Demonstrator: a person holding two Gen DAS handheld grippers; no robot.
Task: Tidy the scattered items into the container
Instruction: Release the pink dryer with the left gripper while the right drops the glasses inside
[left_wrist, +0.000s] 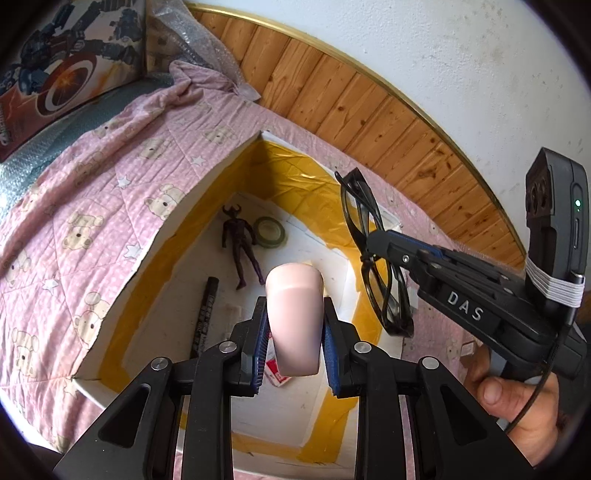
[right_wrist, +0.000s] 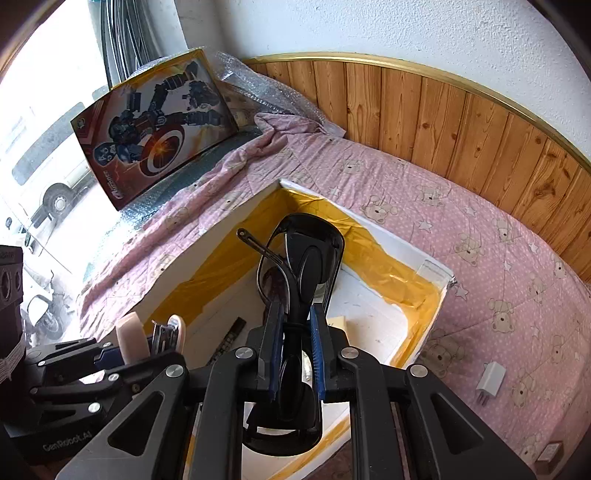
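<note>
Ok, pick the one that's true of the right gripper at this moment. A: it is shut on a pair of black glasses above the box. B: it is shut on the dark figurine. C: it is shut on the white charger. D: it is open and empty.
A: the right gripper is clamped on the folded black glasses over the box; the white charger lies on the quilt and the dark figurine lies inside.

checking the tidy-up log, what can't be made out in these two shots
- Left wrist view: the red-and-white packet in the box is mostly hidden by the pink case and the left gripper.
- Right wrist view: the box floor is partly hidden by the glasses in the right gripper.
</note>
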